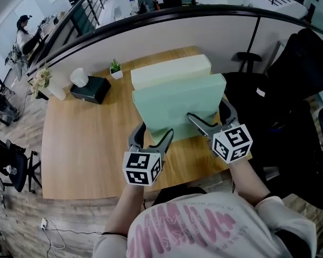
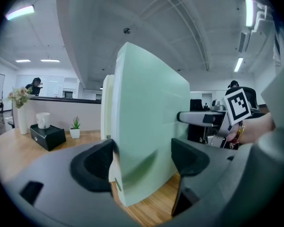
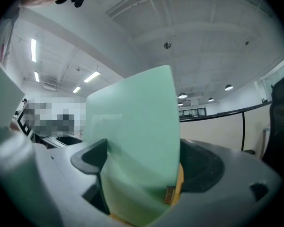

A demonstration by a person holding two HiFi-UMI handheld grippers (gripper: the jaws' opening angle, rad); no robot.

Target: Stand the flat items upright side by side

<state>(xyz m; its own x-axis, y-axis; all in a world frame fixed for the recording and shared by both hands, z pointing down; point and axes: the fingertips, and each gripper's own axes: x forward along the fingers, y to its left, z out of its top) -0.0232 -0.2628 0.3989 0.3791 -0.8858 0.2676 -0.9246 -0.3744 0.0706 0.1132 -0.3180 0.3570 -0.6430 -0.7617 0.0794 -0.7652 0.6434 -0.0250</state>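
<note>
Pink lettering on the person's pale shirt is too warped to read. Each black-and-white marker cube bears only square patterns. The head view shows the left claw and right claw straddling the 2 lower corners of the pale green flat slab, upright on the wooden tabletop. Only the left gripper view reveals a gap at 1 pad, so that claw is wide and unclamped. The right gripper view shows both pads against the slab, gripping it. Just behind stands the cream flat slab, then a black tissue box and small potted plant.
</note>
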